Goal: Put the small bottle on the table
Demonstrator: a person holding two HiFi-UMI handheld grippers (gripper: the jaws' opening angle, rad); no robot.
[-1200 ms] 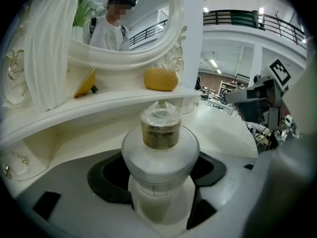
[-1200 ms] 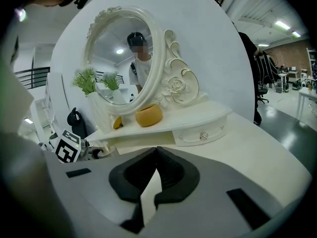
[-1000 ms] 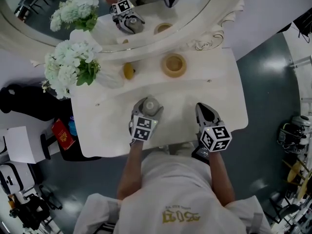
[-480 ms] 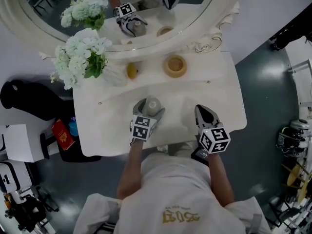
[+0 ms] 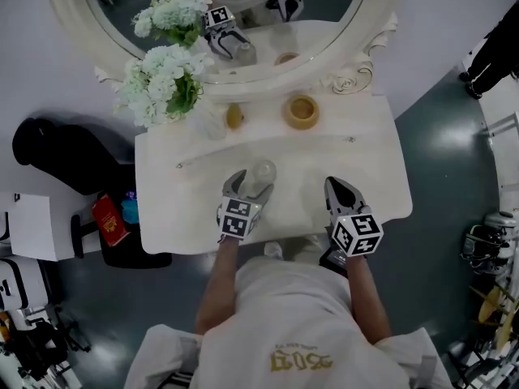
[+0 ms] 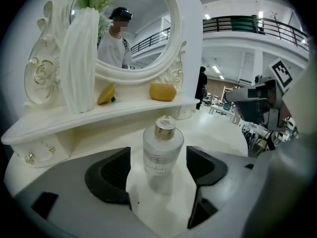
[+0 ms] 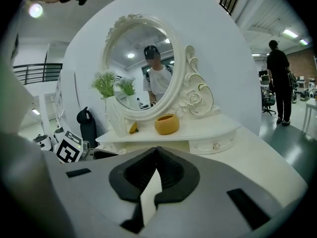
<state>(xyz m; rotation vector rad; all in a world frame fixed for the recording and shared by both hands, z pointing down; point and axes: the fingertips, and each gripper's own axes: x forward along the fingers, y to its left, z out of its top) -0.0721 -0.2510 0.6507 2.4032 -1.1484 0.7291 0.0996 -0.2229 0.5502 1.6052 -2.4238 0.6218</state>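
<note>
1. Head view: the small bottle stands upright on the white table at centre frame, right at the tips of my left gripper; my right gripper hangs to the right of it, well apart
2. Left gripper view: the claw is released, though its jaws have just been closing a little; the small bottle sits between the pads, its glass clear of both, gold cap up; a yellow bowl rests on the shelf at upper centre
3. Right gripper view: I see the right gripper clenched, jaws together on nothing, low in the frame; an oval mirror fills the upper middle
</note>
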